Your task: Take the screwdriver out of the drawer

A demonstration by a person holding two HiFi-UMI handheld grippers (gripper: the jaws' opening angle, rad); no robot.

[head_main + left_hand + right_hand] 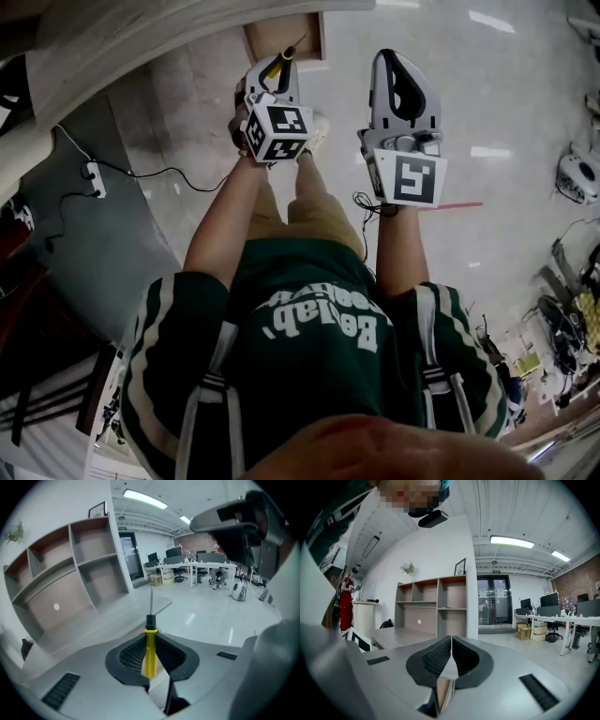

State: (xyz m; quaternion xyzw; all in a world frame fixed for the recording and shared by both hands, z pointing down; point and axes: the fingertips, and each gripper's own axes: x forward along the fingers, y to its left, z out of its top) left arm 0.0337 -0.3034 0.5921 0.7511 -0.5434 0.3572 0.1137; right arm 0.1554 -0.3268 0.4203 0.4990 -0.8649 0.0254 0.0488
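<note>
A screwdriver (150,649) with a yellow handle, black collar and thin metal shaft stands clamped between the black ribbed pads of my left gripper (151,637), its tip pointing away from the camera. In the head view the screwdriver (278,65) sticks out ahead of the left gripper (281,67), held high over the floor near the open wooden drawer (284,36). My right gripper (392,58) hangs beside it to the right. Its pads (440,656) meet with nothing between them, so the right gripper (451,641) is shut and empty.
A white desk top (141,37) curves along the upper left. A wooden shelf unit (70,564) stands against the wall. A power strip with cable (94,178) lies on a grey mat. Office desks and chairs (197,569) fill the far room; equipment (574,176) sits at the right.
</note>
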